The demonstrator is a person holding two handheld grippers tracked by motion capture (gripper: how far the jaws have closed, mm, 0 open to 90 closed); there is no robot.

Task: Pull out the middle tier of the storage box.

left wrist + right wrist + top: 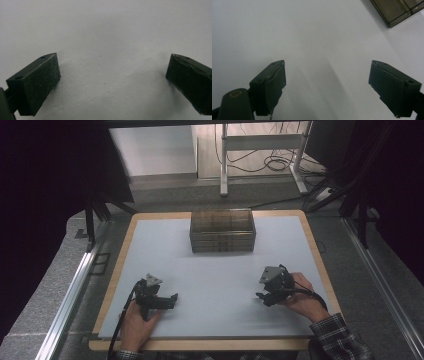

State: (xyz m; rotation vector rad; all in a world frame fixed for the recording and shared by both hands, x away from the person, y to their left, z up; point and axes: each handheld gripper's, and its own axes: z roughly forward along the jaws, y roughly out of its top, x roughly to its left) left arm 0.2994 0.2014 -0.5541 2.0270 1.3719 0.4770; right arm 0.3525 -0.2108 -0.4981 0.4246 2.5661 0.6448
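Currently both the left gripper (170,299) and right gripper (261,296) gape empty; approach compartment box (222,231) ahead squarely, jaws kept wide.

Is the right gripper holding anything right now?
No, the right gripper has open jaws with just the bare white tabletop between them.
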